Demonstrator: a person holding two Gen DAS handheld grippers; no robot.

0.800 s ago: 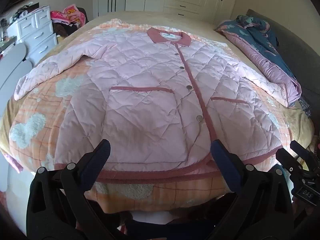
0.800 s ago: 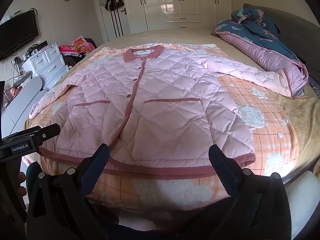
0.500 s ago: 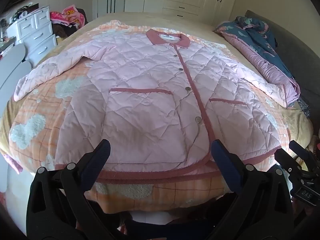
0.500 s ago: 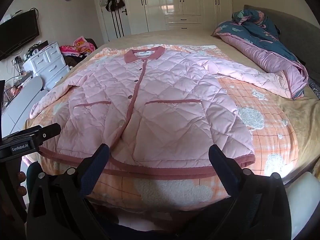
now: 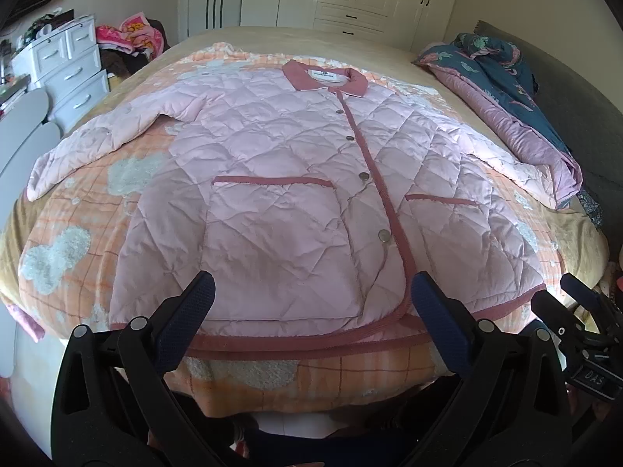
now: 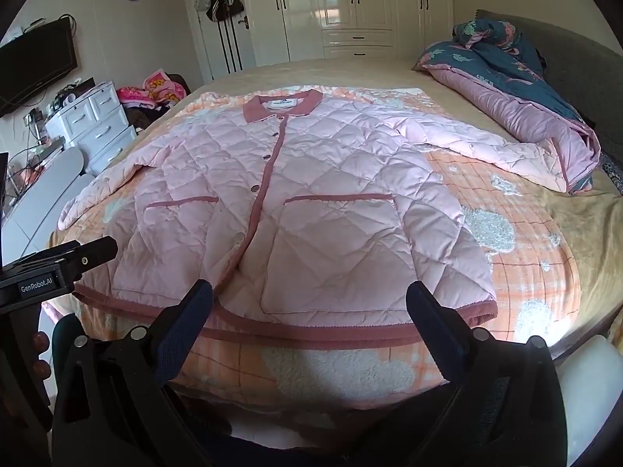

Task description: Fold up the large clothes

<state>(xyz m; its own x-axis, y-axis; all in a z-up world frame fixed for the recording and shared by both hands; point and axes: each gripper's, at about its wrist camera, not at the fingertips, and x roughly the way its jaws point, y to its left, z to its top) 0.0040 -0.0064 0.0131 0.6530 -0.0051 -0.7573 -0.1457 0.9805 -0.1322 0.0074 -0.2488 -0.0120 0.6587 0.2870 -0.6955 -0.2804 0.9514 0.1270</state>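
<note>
A pink quilted jacket with dark pink trim lies flat and buttoned on the bed, collar at the far end, both sleeves spread out sideways. It also shows in the right wrist view. My left gripper is open and empty, held just short of the jacket's hem, left of the button line. My right gripper is open and empty, just short of the hem, right of the button line. Each gripper shows at the edge of the other's view.
The jacket lies on an orange checked blanket on a large bed. A blue and pink duvet is piled at the bed's right side. White drawers stand left of the bed, wardrobes behind.
Both grippers have crept slightly forward and lower toward the jacket's hem. The jacket has not moved and both grippers stay open.
</note>
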